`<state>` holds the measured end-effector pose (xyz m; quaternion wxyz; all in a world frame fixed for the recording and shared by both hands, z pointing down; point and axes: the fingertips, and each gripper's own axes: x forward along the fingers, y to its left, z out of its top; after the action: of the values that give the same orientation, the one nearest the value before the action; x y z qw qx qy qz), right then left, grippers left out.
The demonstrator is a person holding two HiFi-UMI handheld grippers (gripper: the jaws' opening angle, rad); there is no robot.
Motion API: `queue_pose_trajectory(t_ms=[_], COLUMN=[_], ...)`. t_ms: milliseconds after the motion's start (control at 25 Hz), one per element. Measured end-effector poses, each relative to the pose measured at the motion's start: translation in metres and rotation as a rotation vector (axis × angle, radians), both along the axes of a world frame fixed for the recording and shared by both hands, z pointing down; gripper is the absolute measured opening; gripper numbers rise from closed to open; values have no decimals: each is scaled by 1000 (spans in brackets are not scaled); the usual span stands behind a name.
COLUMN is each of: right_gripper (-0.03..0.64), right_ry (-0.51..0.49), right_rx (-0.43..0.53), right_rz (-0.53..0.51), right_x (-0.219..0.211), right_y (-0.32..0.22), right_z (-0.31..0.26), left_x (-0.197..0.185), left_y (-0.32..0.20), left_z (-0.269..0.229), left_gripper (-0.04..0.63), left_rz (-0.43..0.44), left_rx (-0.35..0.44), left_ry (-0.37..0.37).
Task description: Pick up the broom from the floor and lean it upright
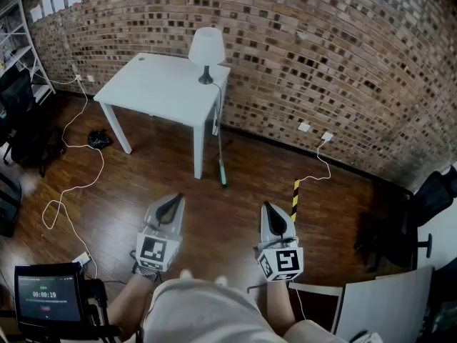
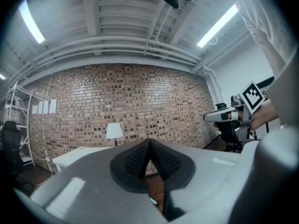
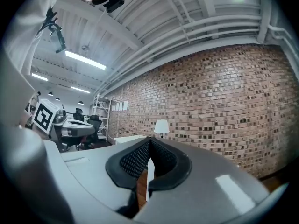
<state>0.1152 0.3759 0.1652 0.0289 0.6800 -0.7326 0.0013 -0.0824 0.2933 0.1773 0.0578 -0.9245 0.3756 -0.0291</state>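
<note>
The broom [image 1: 221, 154] stands upright against the front right leg of the white table [image 1: 153, 88], its thin handle up along the leg and its green head [image 1: 223, 174] on the wooden floor. A white lamp [image 1: 206, 49] sits on the table's far corner. My left gripper [image 1: 171, 203] and right gripper [image 1: 270, 210] are held side by side in front of me, pointing level towards the table, well short of the broom. In the left gripper view the left gripper [image 2: 149, 146] has its jaws together and empty. In the right gripper view the right gripper [image 3: 149, 141] is likewise shut on nothing.
A yellow-and-black striped post [image 1: 294, 199] stands just past my right gripper. White cables [image 1: 71, 184] trail over the floor at left, near a black bag [image 1: 98, 138]. Office chairs [image 1: 428, 199] stand at the right and far left. A timer screen [image 1: 46, 295] is at lower left, beside a white board [image 1: 385, 306].
</note>
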Motion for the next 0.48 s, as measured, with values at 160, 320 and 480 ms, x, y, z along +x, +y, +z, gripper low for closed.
queue_pose_trajectory(t_ms=[160,320,480], right_gripper=[11,11,11], right_ry=[-4,-6,-8], right_rx=[-1,1,1], right_rz=[2,5,5], right_x=[0,1,0], right_y=[2,4,5], right_z=[0,0,1], left_x=[-1,0,1], left_y=[2,3,6], left_z=[0,2,3], left_gripper=[2,2,2], left_rz=[2,3,6], left_rx=[-1,-5,-11], left_ry=[-5,-4,-5])
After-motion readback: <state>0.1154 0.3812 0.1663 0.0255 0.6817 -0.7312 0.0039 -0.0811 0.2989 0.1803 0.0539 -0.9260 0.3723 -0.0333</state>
